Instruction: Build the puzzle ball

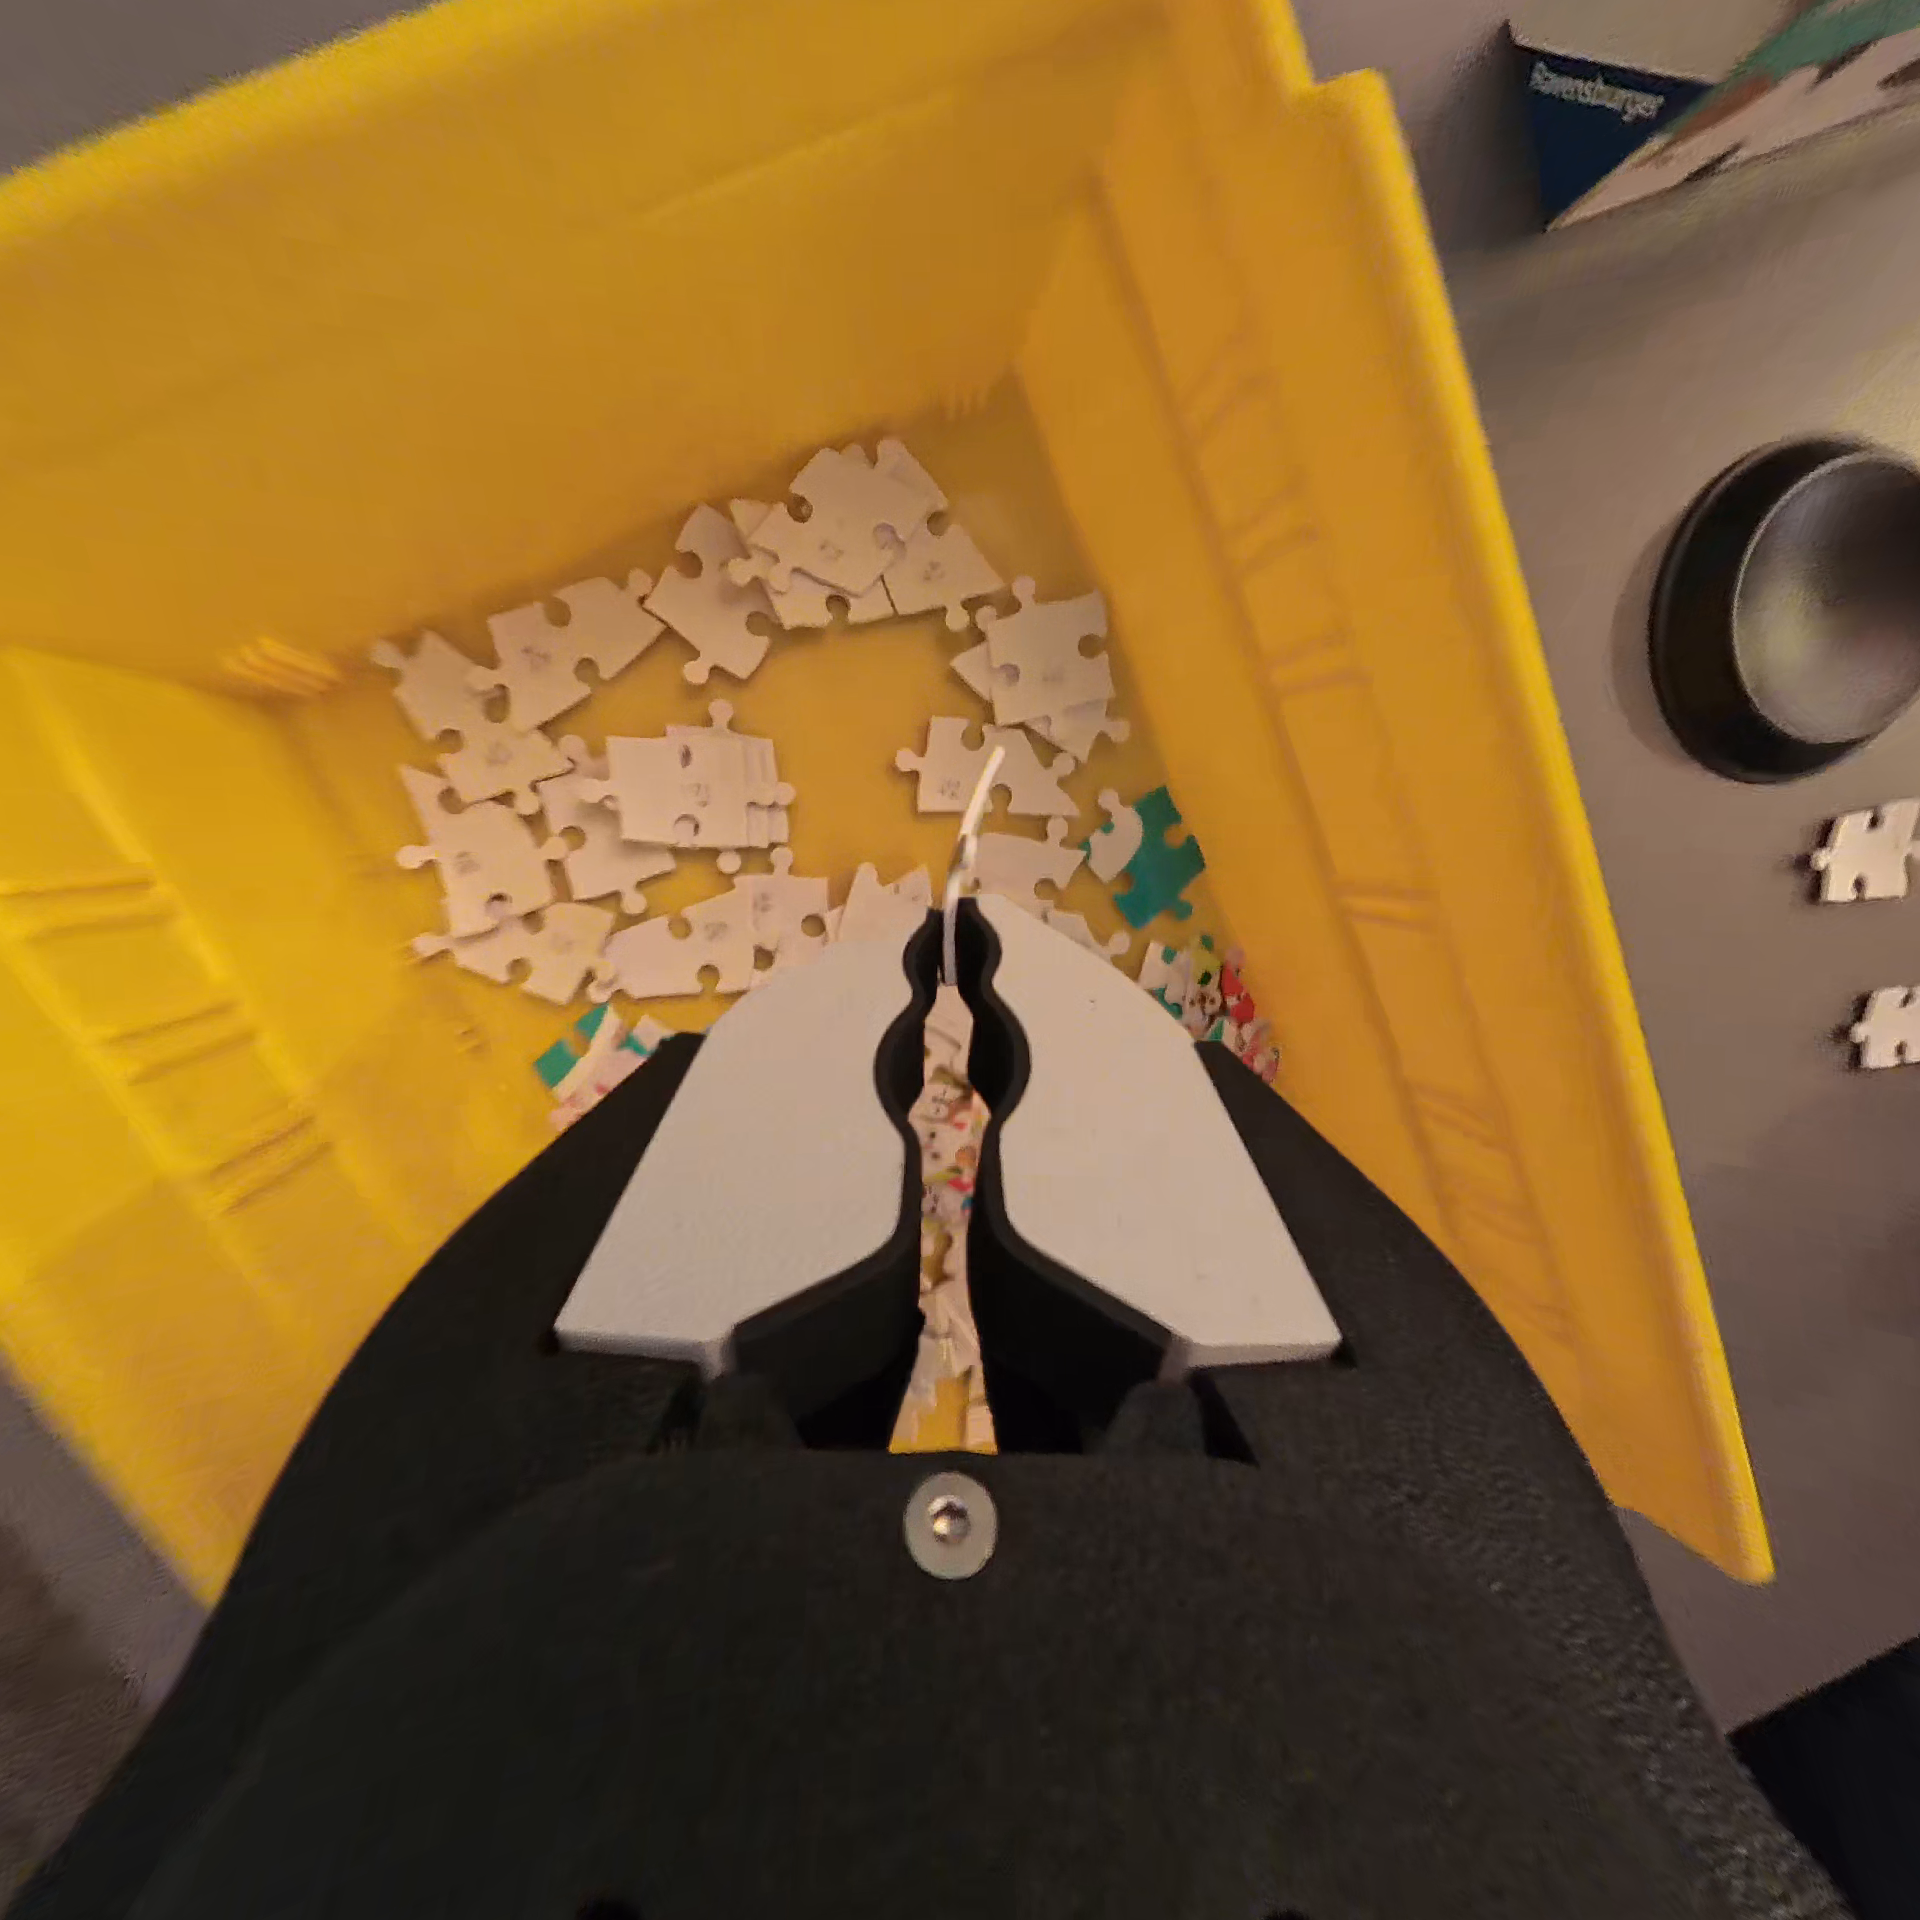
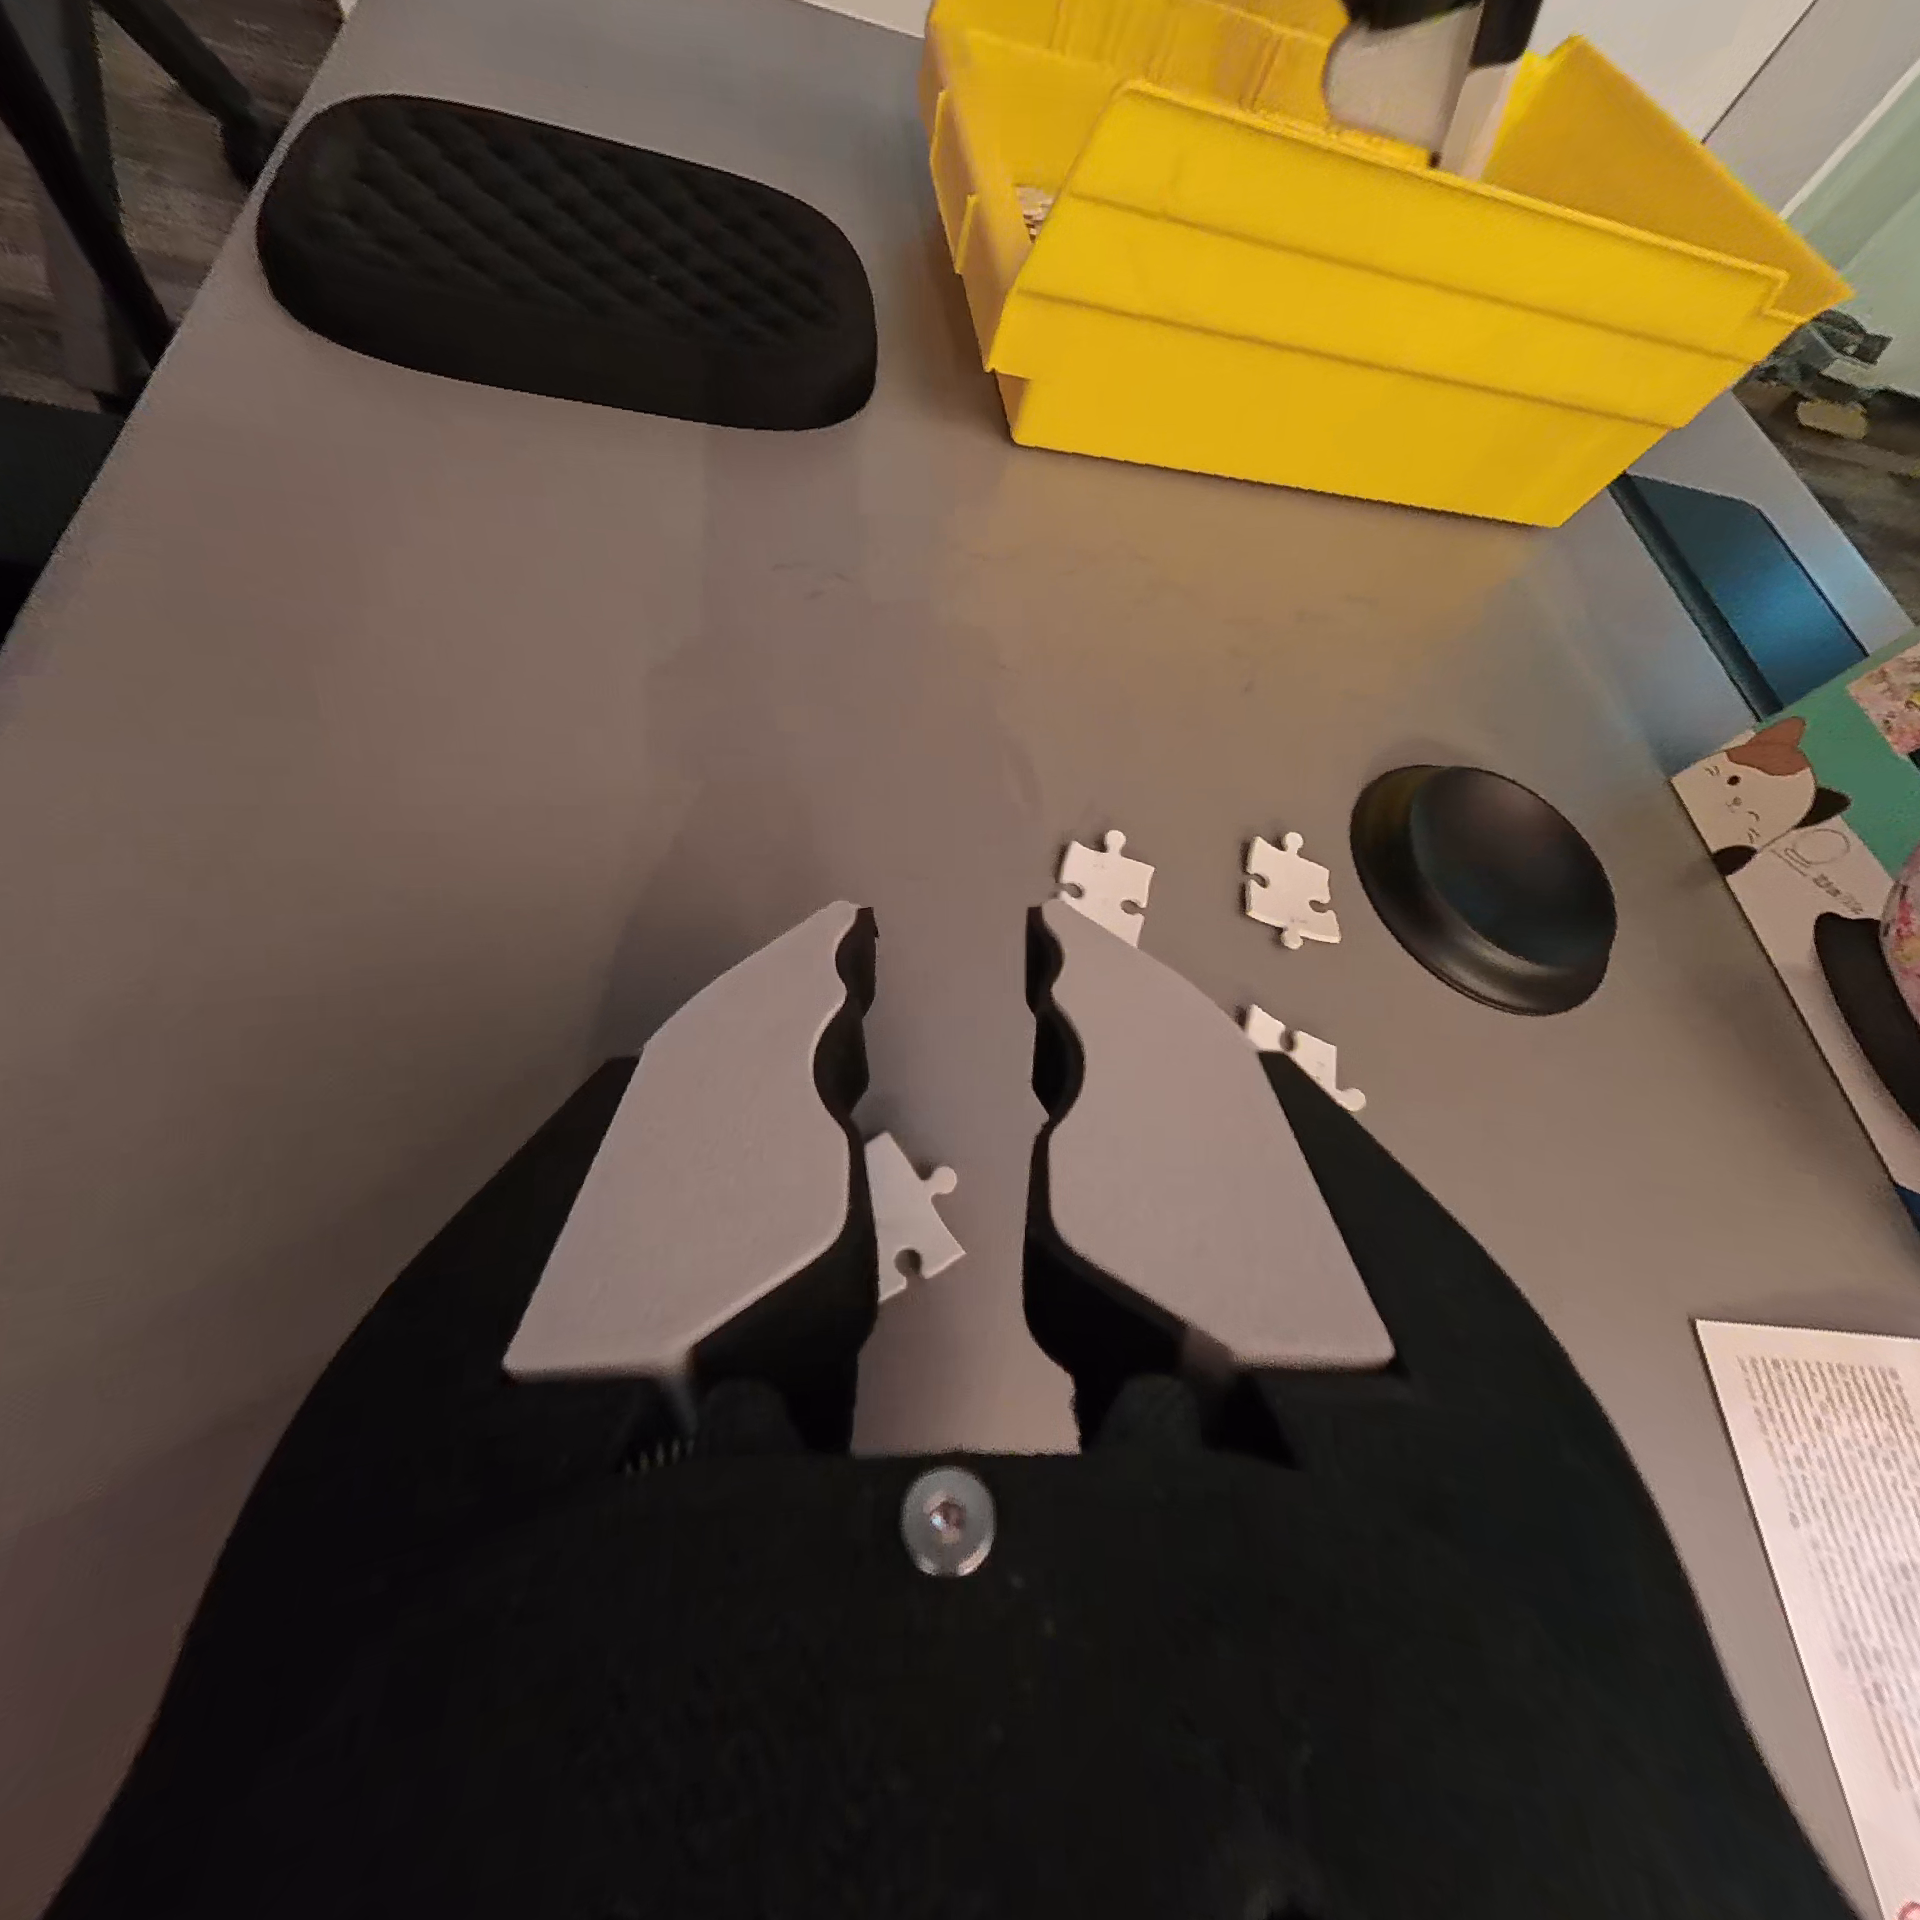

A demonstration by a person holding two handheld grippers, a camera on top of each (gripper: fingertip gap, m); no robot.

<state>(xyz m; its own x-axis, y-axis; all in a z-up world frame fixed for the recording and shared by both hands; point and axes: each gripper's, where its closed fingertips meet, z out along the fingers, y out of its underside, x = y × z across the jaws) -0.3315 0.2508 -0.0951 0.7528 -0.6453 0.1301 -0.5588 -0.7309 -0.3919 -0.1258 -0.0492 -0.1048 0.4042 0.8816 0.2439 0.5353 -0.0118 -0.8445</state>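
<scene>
1. Nearest my left camera, the left gripper (image 1: 954, 940) is pinched on a thin curved puzzle piece (image 1: 975, 821), seen edge-on, sticking up past the tips.
2. I have it inside the yellow bin (image 1: 520, 343), whose walls close me in on the left, ahead and on the right; the only free room I see is upward.
3. Loose pieces (image 1: 686, 779) litter the bin floor below, mostly white side up, a teal one (image 1: 1153, 862) near the right wall.
4. My right gripper (image 2: 951, 951) is spread wide and holds nothing, hovering over the grey table (image 2: 520, 675).
5. One piece (image 2: 914, 1216) lies between its fingers, tucked against the left one; three more (image 2: 1288, 894) lie just right of the tips.
6. A black stand (image 2: 1486, 894) sits right of those, close to the table's right edge, where a box (image 2: 1766, 821) and a sheet of paper (image 2: 1829, 1538) crowd the rim.
7. Open tabletop lies ahead of my right gripper up to the bin; a black pad (image 2: 561, 260) occupies the far left.
</scene>
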